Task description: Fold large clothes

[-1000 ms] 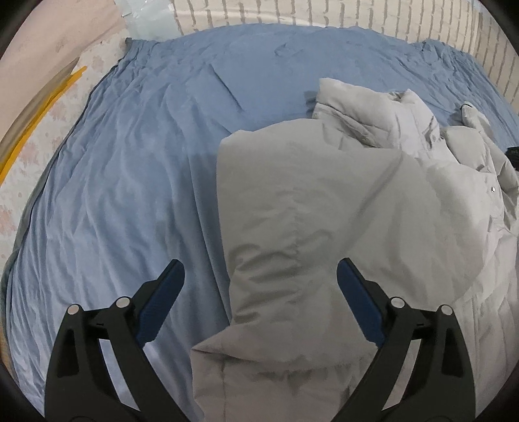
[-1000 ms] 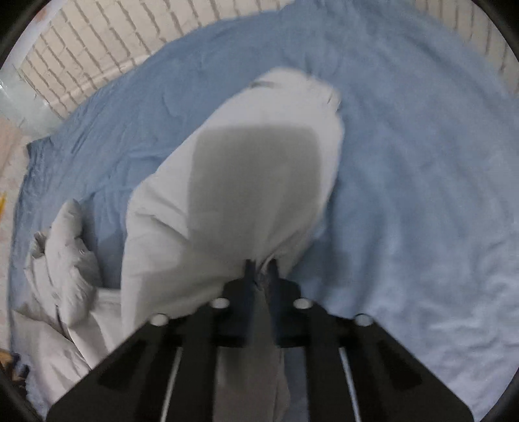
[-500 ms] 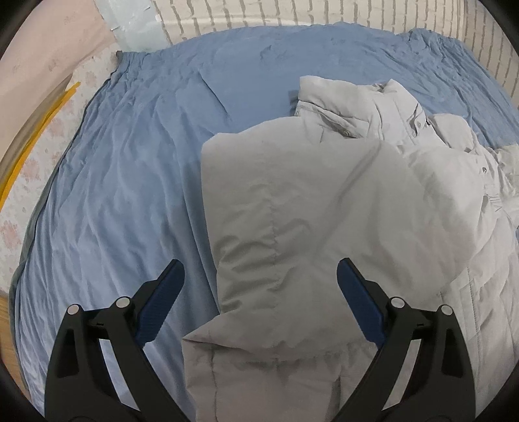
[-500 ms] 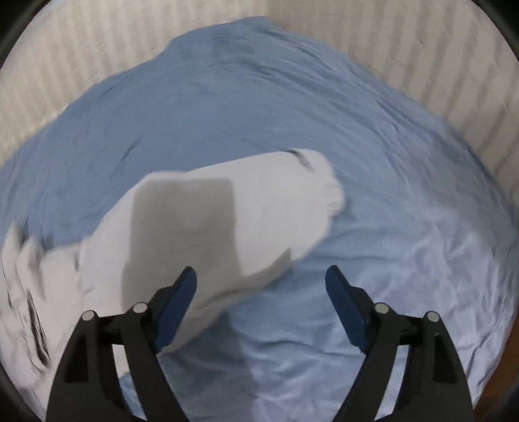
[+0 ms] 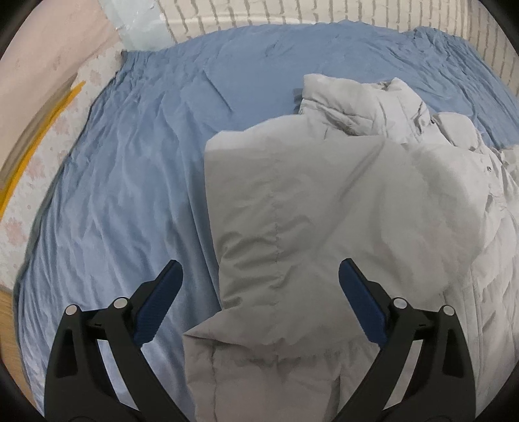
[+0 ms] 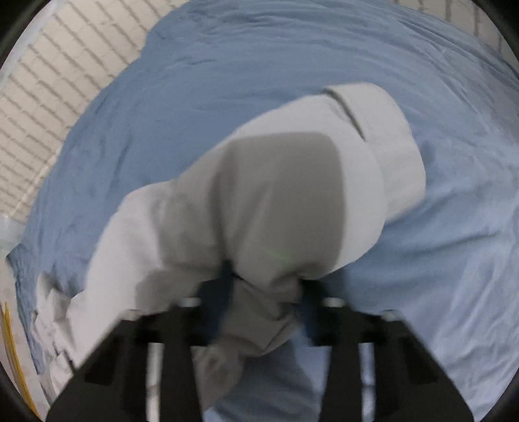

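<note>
A large pale grey padded jacket (image 5: 324,207) lies on a blue bedsheet (image 5: 136,168), one sleeve folded across its body. My left gripper (image 5: 259,292) is open and empty, hovering above the jacket's near part. In the right wrist view, which is blurred, the jacket's other sleeve (image 6: 292,201) stretches away over the sheet (image 6: 438,259), its cuff at the far end. My right gripper (image 6: 266,289) has its jaws partly closed around a bunch of that sleeve's fabric, which fills the gap between the fingers.
A white brick-pattern wall (image 5: 292,13) borders the bed's far side. A floral mattress edge (image 5: 39,155) and a yellow strip (image 5: 35,130) run along the left. The jacket's collar (image 5: 350,100) and snap front (image 5: 486,168) lie toward the far right.
My right gripper let go of the sleeve half a second ago, opened wide, and has now closed on the sleeve fabric again. The left gripper stayed open and barely shifted.
</note>
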### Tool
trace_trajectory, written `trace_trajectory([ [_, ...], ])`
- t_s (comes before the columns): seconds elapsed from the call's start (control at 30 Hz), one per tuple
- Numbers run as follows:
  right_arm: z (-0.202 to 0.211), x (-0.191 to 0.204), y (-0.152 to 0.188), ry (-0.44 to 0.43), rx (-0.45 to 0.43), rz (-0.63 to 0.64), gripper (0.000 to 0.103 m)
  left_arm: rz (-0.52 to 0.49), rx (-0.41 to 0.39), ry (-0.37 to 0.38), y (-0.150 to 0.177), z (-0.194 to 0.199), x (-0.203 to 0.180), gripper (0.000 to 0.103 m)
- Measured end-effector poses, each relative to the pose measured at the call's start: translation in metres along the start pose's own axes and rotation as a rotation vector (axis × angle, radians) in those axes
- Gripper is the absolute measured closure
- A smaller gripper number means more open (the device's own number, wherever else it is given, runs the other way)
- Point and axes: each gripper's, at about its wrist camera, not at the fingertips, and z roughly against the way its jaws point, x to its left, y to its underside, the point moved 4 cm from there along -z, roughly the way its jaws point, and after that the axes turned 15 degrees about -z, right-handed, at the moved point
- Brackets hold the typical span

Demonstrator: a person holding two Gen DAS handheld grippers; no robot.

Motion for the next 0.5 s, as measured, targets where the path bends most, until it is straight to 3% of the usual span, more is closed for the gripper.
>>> trace_trajectory([
  [0.17, 0.04, 0.034, 0.044, -0.085, 0.042, 0.179, 0.09, -0.004, -0.027, -0.019, 0.0, 0.014, 0.006, 0.007],
  [0.33, 0.086, 0.089, 0.103, -0.278, 0.108, 0.319, 0.091, 0.053, -0.057, 0.031, 0.003, 0.027, 0.018, 0.007],
  [0.5, 0.107, 0.16, 0.16, -0.439, 0.207, 0.427, 0.091, 0.072, -0.097, 0.026, 0.009, 0.047, 0.029, 0.007],
])
